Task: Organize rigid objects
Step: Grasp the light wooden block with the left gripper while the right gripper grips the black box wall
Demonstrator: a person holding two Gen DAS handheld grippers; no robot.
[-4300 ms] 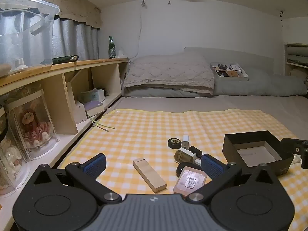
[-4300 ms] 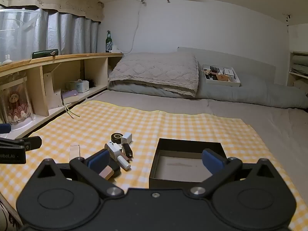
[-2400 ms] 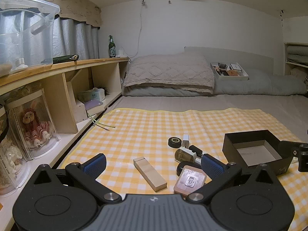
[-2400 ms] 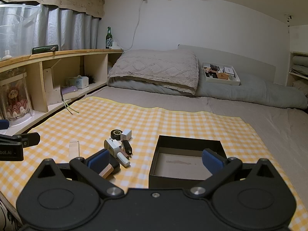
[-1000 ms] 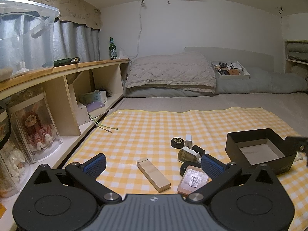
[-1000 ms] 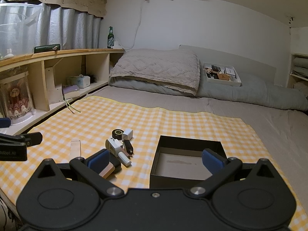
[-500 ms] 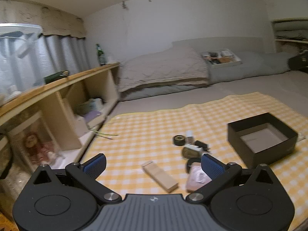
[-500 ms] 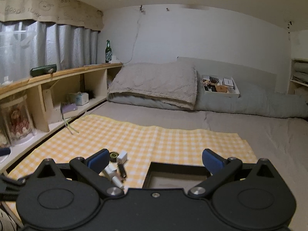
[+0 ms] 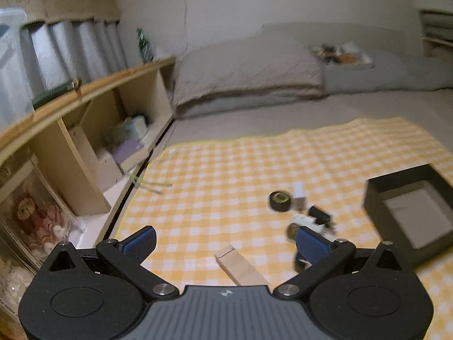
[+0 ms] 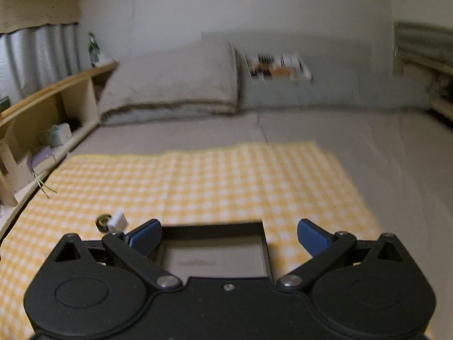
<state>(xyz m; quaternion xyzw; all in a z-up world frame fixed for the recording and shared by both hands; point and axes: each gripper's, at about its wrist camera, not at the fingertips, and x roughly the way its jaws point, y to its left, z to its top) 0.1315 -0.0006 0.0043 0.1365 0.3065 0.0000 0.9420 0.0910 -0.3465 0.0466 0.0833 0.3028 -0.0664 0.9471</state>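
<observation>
Both views motion-blurred. Left gripper (image 9: 225, 239) spread wide, blue pads (image 9: 140, 238) well apart, nothing between them, hovering above yellow-checked cloth (image 9: 232, 167) spread on grey bed (image 9: 297, 110). Wooden block (image 9: 240, 266) flat on cloth just past gripper body, angled, lying between the two fingers in view. Clutter of small items to the right of block: black tape roll (image 9: 279, 200), white rectangular piece (image 9: 299, 195) touching or just beside it, small black piece (image 9: 319, 213) nearer cam, white/dark object (image 9: 304, 222) partly hidden behind right pad; too blurred to ID further. Black open box (image 9: 407, 212) at right edge of cloth, pale bottom visible, looks empty, well apart from block, near the clutter. Wooden shelf unit (image 9: 85, 147) along left side w/ compartments, green bottle (image 9: 145, 46) on top, doll in clear case (image 9: 31, 215) at lower left. Pillow (image 9: 246, 70) at head of bed.

Right gripper (image 10: 228, 235) also spread, pads (image 10: 312, 238) far apart, empty, positioned directly over black box (image 10: 215, 228); box's far wall and pale floor visible between fingers. Tape roll (image 10: 102, 221) & white piece (image 10: 119, 218) left of box on cloth, just beyond left pad. Tray of small things (image 10: 279, 68) on grey bedding by back wall, contents unreadable.
</observation>
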